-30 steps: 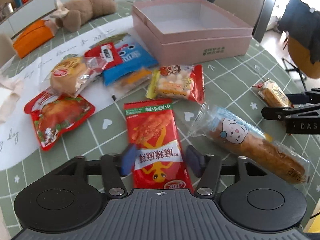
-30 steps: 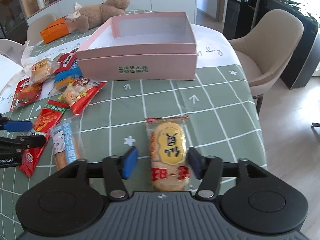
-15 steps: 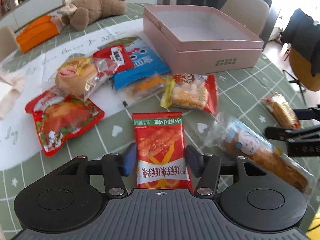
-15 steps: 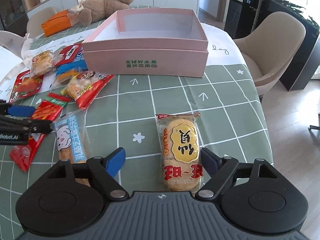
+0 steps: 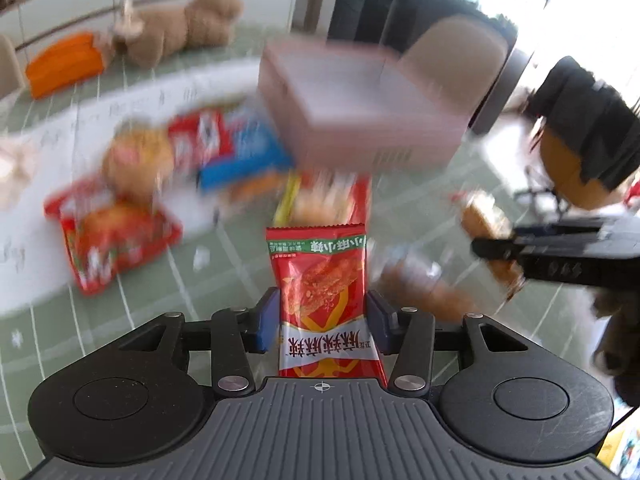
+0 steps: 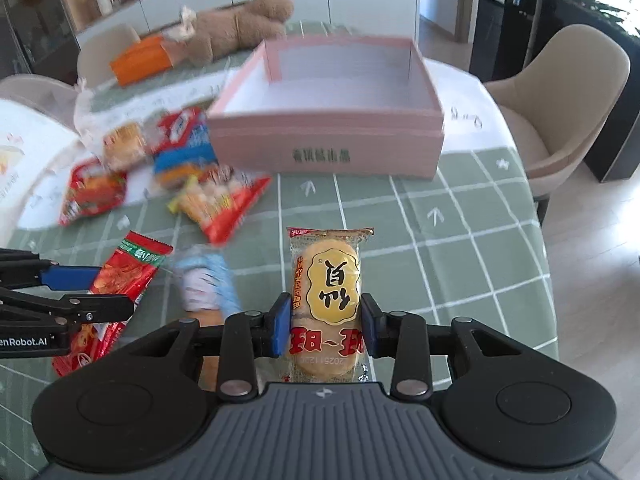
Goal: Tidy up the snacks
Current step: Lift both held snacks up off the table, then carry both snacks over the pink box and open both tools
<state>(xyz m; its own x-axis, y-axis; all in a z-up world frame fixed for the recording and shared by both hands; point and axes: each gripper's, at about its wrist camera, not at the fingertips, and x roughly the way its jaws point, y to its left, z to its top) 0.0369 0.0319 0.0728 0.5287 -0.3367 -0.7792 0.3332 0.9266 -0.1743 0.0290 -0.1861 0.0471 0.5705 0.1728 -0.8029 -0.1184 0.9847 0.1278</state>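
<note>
One pink box (image 6: 326,148) sits open on the table (image 6: 460,240), nothing inside. The left gripper (image 5: 322,320) has just squeezed one red snack bag (image 5: 322,280). The right gripper (image 6: 325,326) has just squeezed one rice cracker pack (image 6: 326,280). About six snacks lie beside the box.

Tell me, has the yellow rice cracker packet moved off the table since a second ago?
Yes. The yellow rice cracker packet, clamped in the right hand-held gripper, has lifted toward the pink cardboard box.

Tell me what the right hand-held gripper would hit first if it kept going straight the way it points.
The right hand-held gripper, shut on the rice cracker pack, points across bare green tablecloth; the pink box front wall looks first, though depth is unclear.
</note>
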